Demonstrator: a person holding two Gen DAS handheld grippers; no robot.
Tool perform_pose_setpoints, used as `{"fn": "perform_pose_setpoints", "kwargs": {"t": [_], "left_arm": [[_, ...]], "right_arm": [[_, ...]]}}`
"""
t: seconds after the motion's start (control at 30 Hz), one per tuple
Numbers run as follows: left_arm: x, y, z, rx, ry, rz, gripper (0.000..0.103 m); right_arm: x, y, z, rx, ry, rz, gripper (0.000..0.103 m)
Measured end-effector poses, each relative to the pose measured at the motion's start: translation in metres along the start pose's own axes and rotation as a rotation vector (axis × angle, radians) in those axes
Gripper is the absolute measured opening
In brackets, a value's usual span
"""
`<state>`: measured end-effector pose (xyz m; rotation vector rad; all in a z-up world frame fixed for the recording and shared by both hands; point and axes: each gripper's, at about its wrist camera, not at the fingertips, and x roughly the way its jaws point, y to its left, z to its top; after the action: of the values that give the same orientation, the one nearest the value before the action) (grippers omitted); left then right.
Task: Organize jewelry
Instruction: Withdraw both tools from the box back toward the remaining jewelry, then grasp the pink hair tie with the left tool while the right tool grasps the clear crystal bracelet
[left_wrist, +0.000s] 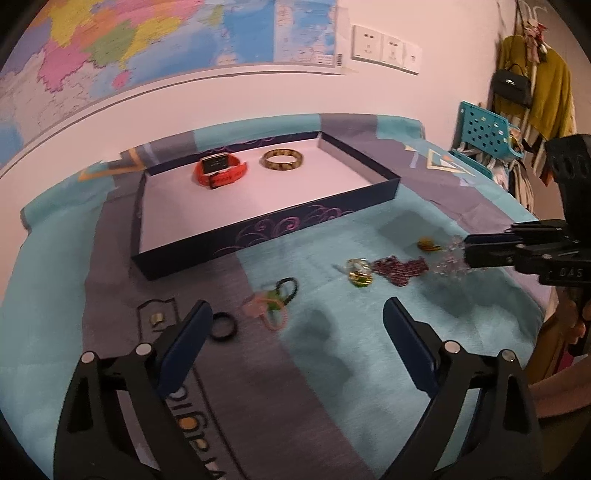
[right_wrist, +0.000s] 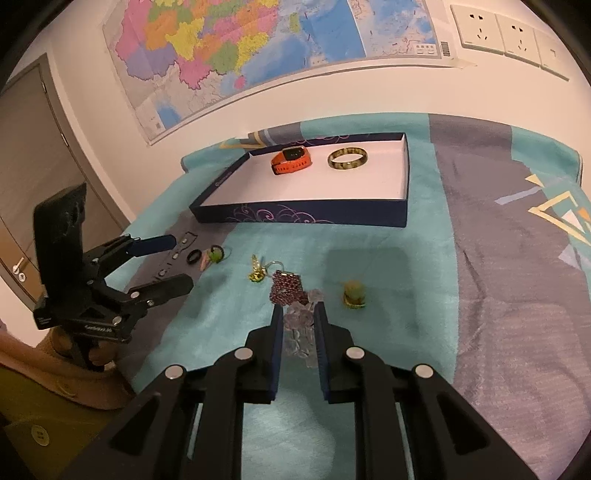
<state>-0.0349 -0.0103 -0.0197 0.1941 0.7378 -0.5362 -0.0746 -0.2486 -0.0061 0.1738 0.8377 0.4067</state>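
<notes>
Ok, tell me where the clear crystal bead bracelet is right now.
In the right wrist view the clear crystal bead bracelet lies on the teal blanket between the right gripper fingers, touching the dark red bead bracelet.

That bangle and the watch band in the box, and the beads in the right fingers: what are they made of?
Bangle: glossy mottled olive-brown, perhaps stone or resin. Watch band: matte orange, likely silicone. Clear beads: translucent, faceted-looking, glass or plastic; can't tell which.
</notes>
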Motion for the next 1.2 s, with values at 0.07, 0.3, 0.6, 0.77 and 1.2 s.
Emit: {"fn": "perform_pose_setpoints", "kwargs": {"t": [0.07,0.3,0.6,0.77,1.2], "left_arm": [[-0.001,0.006,-0.001,-0.014,0.003,0.009,0.088],[0.006,0.018,-0.001,-0.020,0.034,0.048,0.070],[0.013,0.006,0.003,0.055,0.039,0.018,0.057],[0.021,0.003,0.008,0.078,0.042,0.011,0.053],[0.038,0.013,0.008,0.074,0.099,-0.021,0.052]], "right_arm": [[-0.006,0.001,0.002,0.007,-0.022,0.041,0.015],[0.008,0.009,-0.001,-0.026,0.027,0.038,0.015],[0.017,0.002,-0.011,-0.011,0.069,0.006,0.016],[0.021,0.002,-0.014,-0.015,0.078,-0.015,0.022],[0.033,0.008,-0.013,-0.032,0.084,-0.057,0.044]]}}
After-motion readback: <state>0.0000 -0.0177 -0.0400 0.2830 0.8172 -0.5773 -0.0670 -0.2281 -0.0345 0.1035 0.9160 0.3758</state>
